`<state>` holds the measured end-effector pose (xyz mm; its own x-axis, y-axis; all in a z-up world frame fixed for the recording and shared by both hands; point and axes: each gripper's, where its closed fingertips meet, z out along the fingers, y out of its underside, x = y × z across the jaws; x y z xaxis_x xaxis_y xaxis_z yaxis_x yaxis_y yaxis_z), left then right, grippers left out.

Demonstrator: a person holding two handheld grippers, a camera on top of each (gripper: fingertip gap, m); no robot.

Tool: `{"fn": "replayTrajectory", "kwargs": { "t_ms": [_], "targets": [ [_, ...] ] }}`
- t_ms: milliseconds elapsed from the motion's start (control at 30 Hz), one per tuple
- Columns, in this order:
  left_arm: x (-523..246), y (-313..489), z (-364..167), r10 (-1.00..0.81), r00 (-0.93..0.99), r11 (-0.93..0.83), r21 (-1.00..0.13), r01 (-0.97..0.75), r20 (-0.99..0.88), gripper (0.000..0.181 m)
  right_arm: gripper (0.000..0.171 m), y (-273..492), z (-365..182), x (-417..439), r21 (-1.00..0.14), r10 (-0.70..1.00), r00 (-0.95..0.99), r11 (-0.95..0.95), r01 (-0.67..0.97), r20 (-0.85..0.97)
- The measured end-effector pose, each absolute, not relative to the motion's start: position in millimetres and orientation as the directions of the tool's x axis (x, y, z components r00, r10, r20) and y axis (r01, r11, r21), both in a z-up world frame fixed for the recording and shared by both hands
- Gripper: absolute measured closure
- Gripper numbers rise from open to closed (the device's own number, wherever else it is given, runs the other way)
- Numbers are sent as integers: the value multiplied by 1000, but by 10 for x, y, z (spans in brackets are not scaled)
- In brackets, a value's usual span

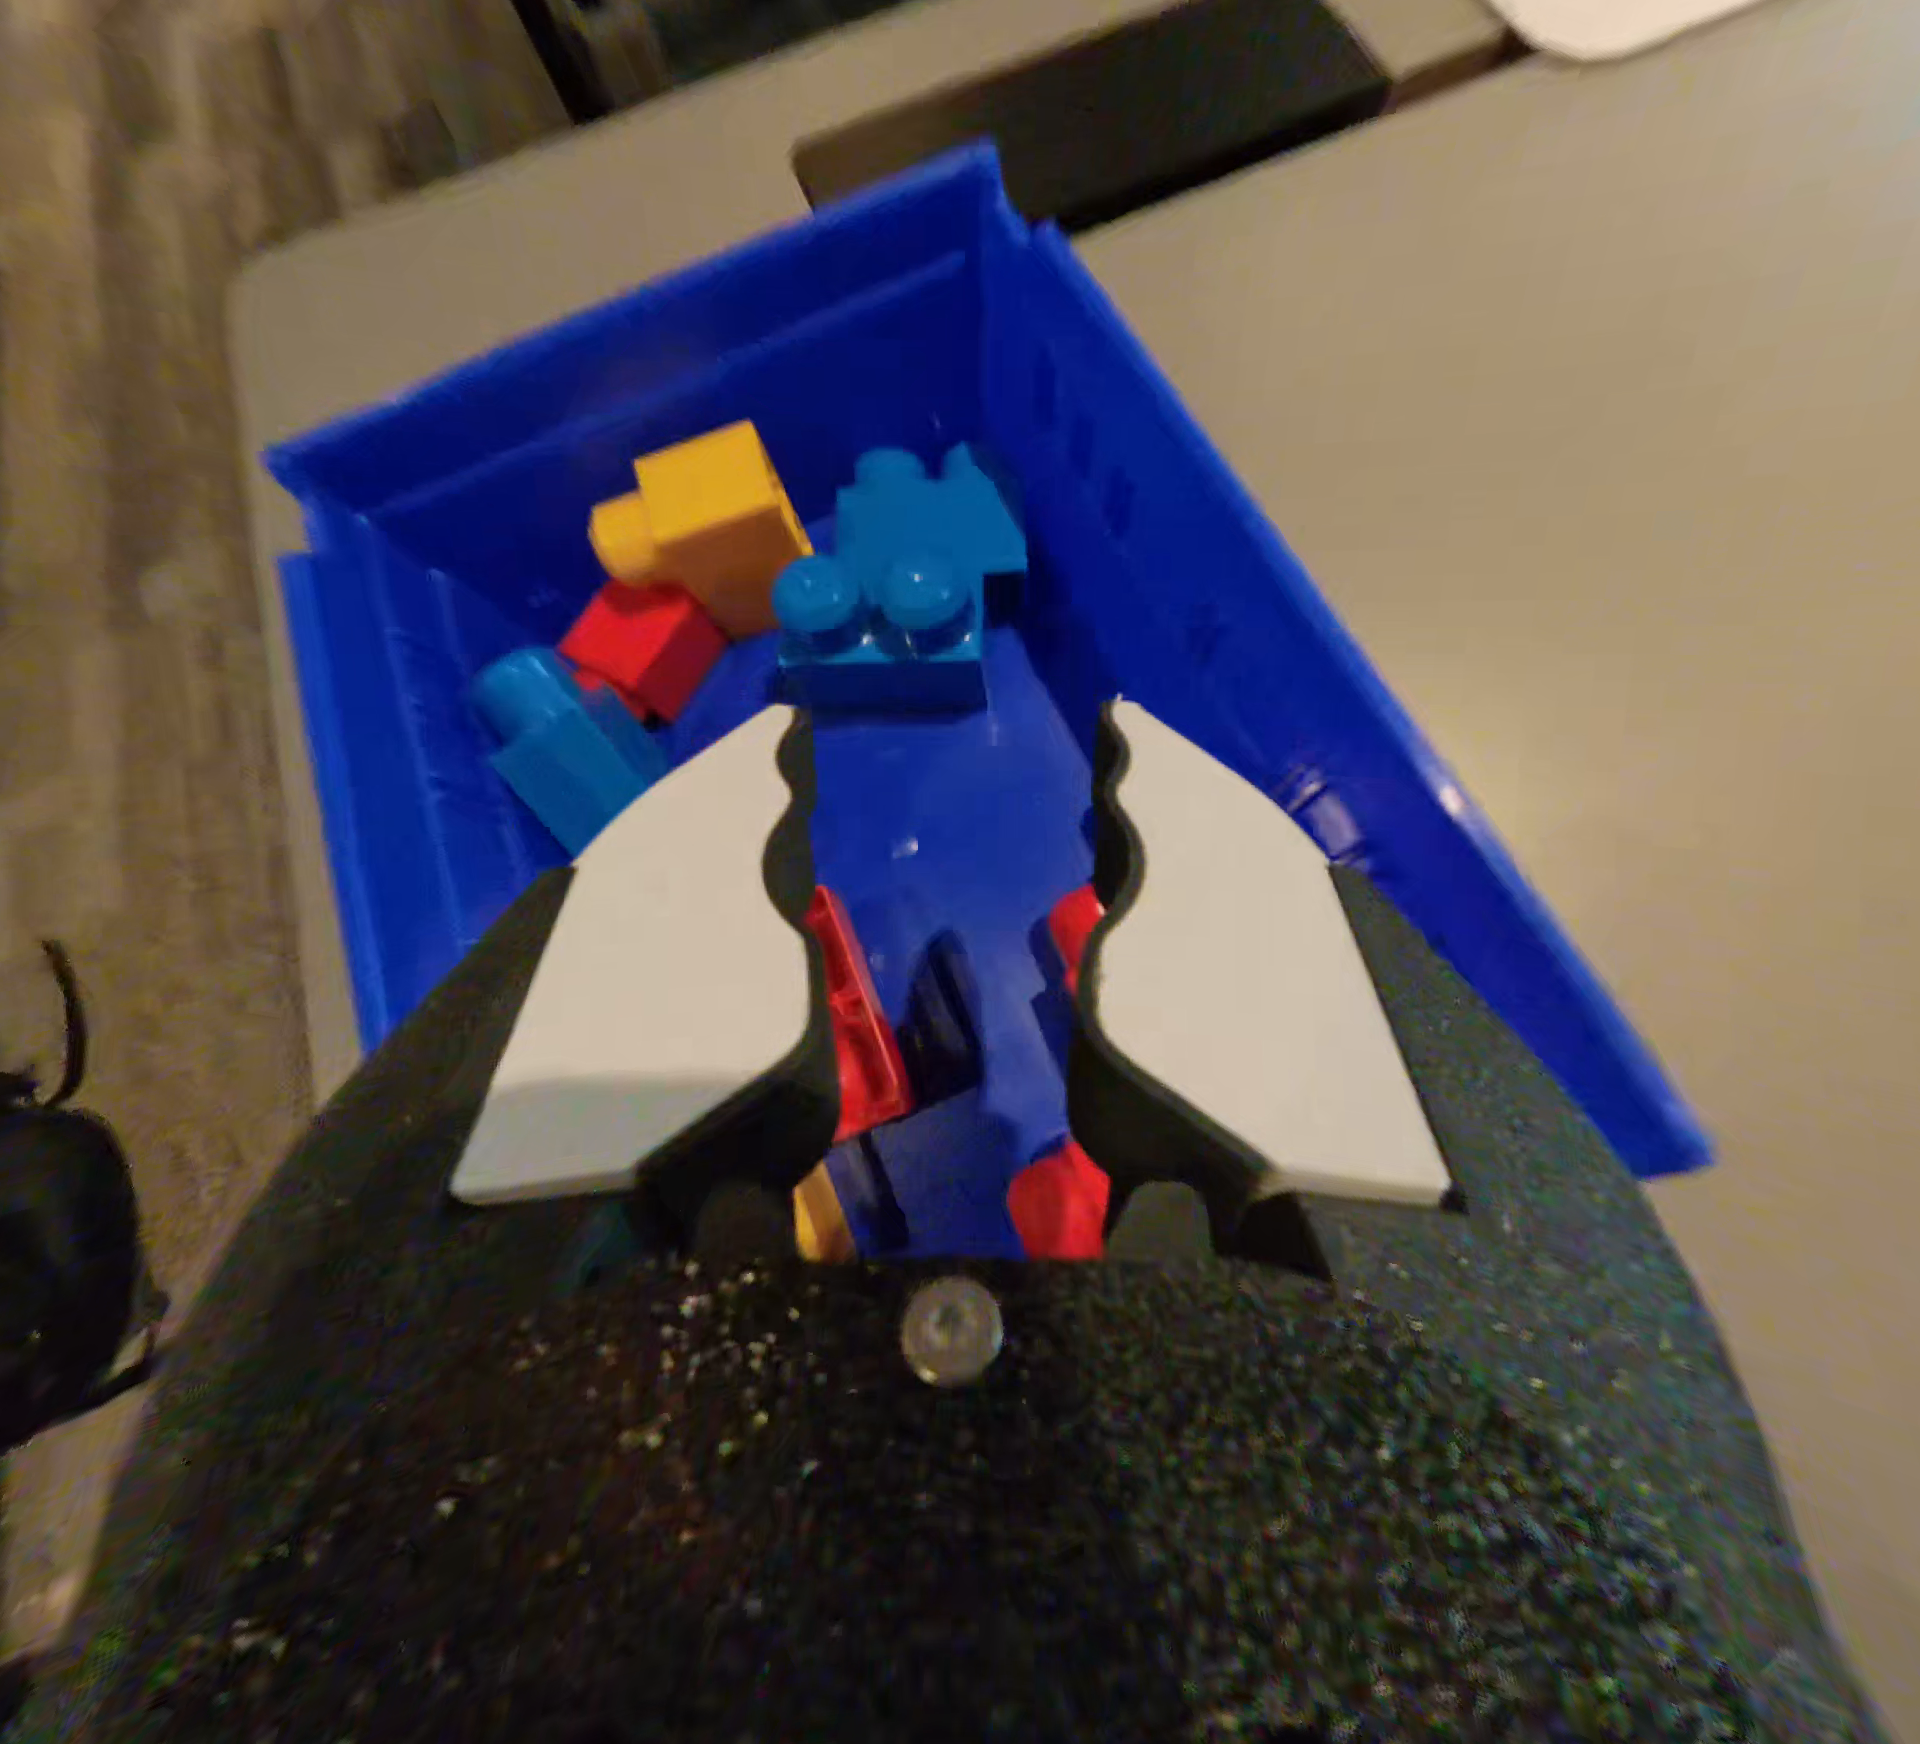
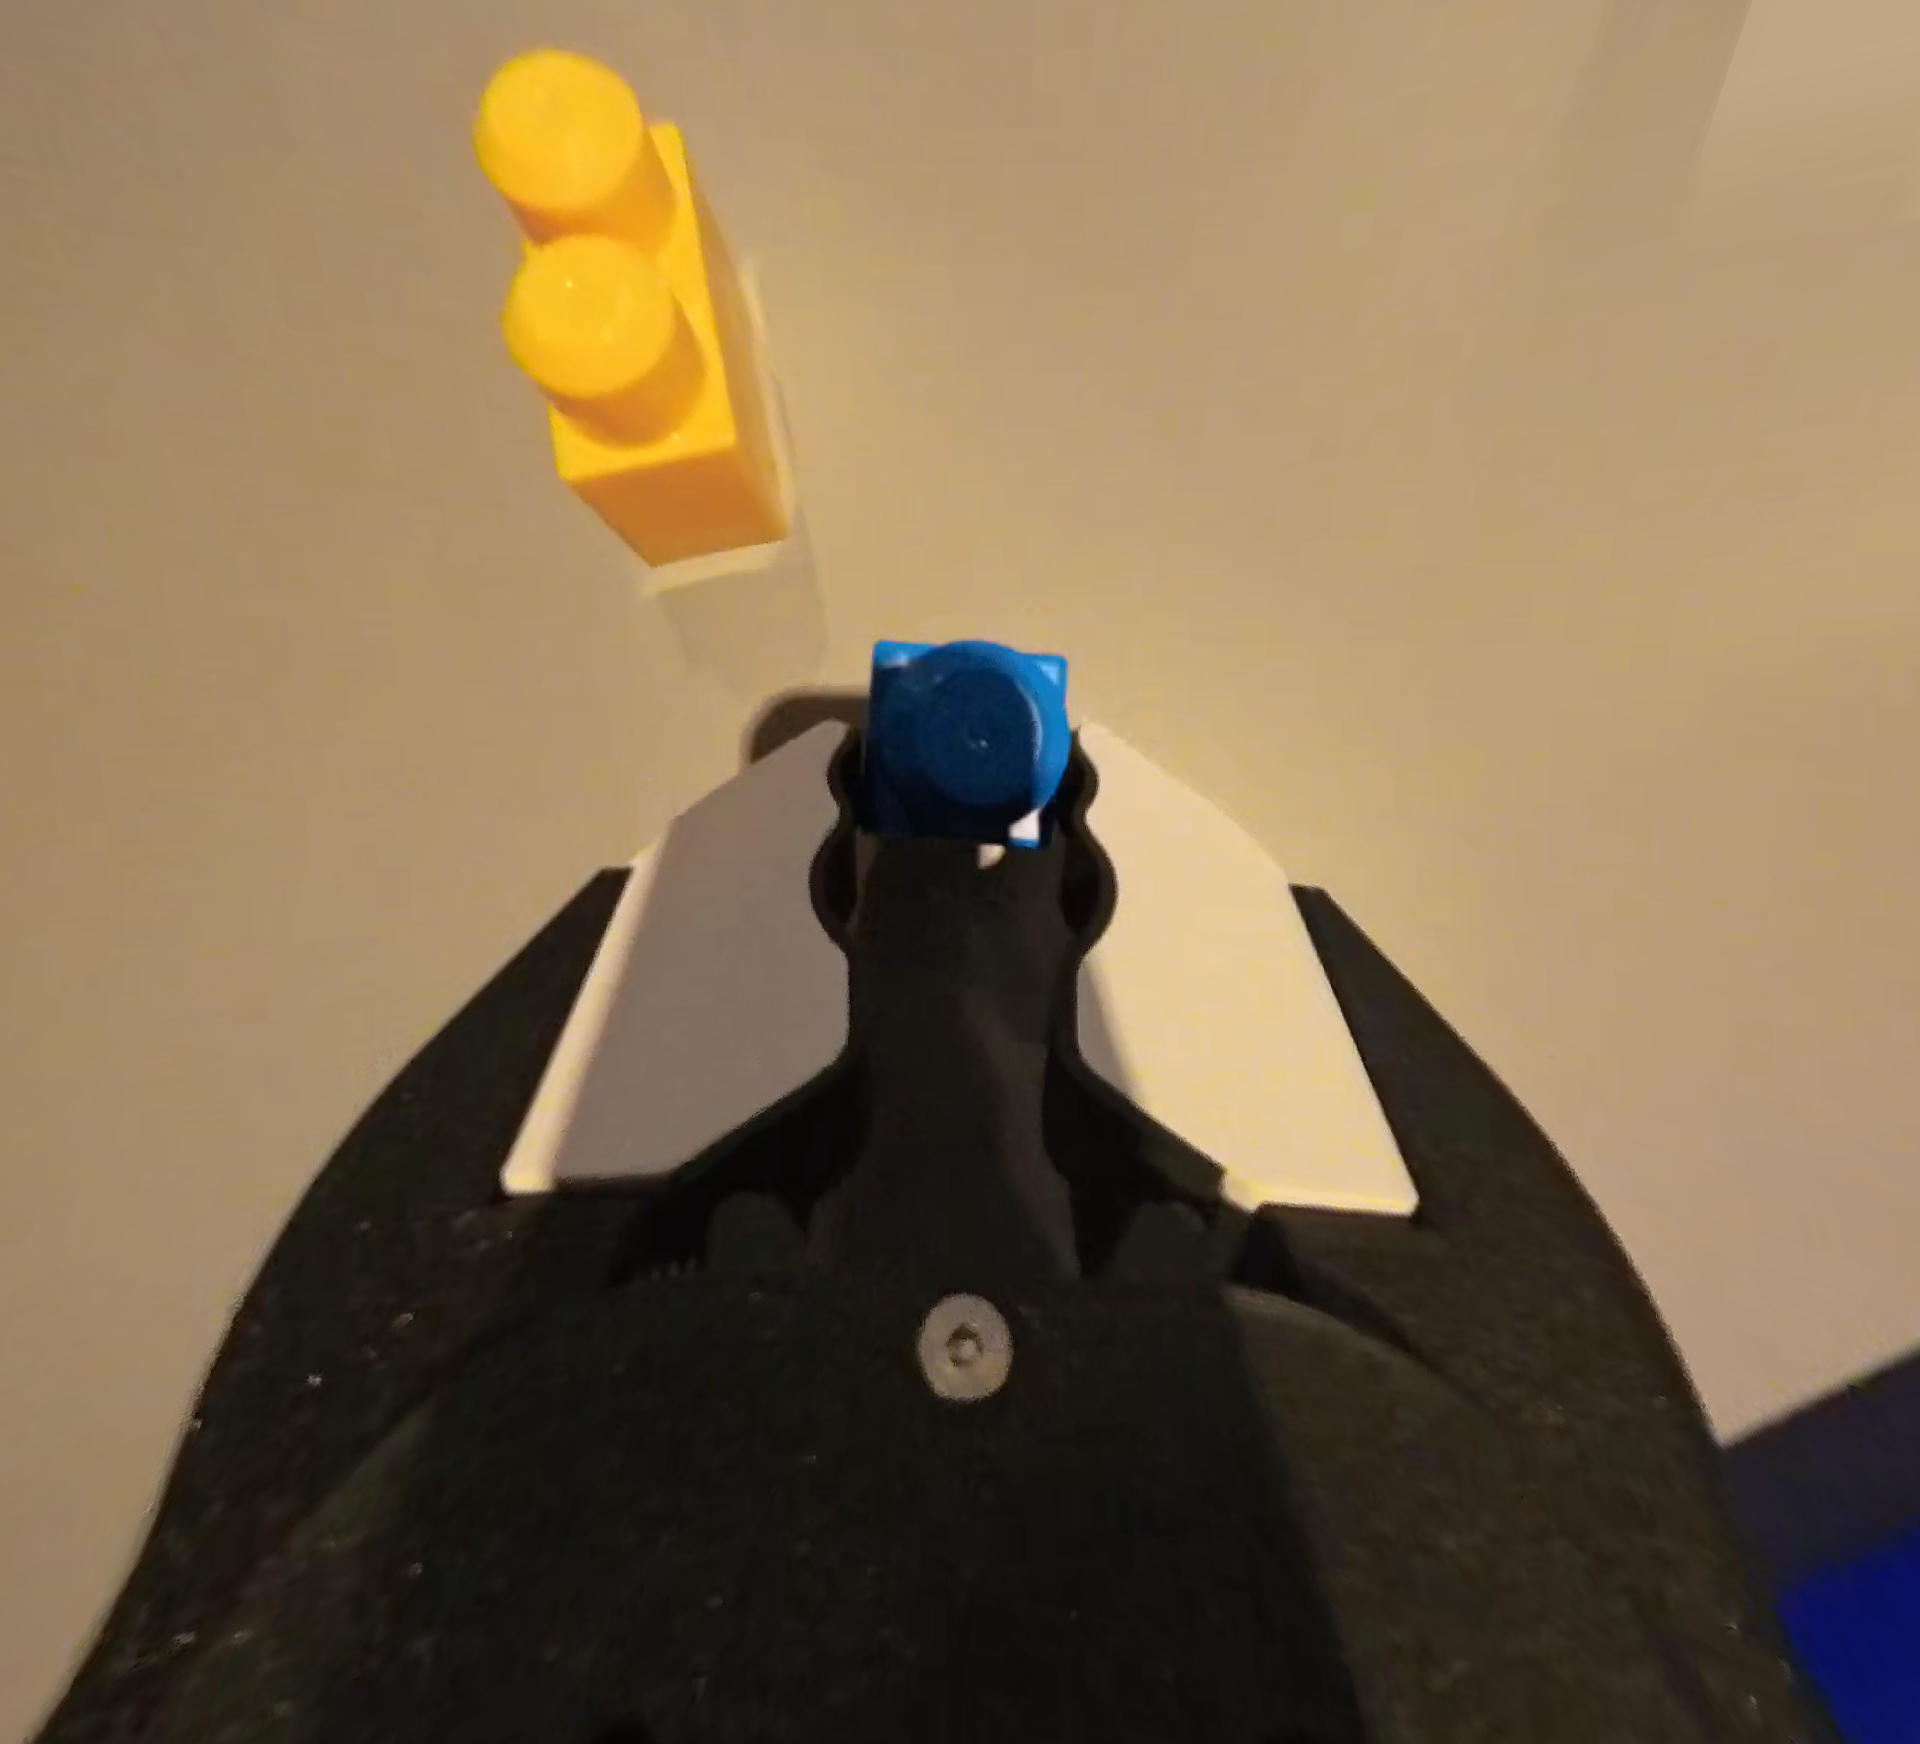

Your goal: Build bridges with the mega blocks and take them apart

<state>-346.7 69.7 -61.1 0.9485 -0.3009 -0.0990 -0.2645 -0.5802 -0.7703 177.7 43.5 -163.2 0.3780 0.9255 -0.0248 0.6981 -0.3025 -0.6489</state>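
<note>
Dim, warm indoor light throughout. Soft blur across the blue bin (image 1: 1195,489); floor at 9 o'clock smeared, edges bent by the wide lens. Sharper on the yellow block (image 2: 634,323), short shadow thrown toward 5 o'clock; faint glare on its studs.

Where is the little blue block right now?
In the right wrist view, the little blue block is pinched in the right gripper, just right of the yellow block.

Glossy plastic yellow block (image 2: 634,323) on a smooth matt table (image 2: 1351,344); the blue bin (image 1: 1195,572) looks like shiny plastic.
</note>
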Motion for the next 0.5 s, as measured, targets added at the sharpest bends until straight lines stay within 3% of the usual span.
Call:
{"fn": "replayTrajectory", "kwargs": {
  "t_ms": [167,333,500],
  "targets": [
    [-3763,848,-981,-242,960,-679,-682,-273,-144,124,134,423,-1647,1760,-657,933,357,-288,696,-30],
    [-4099,944,-995,-138,968,-734,-634,-242,-209,132,122,443,-1718,1789,-637,937,350,-271,722,-1],
    [-4319,1086,-1238,-88,963,-854,-479,-205,-255,128,121,438,-1725,1792,-632,939,343,-260,730,11]
  ]
}}
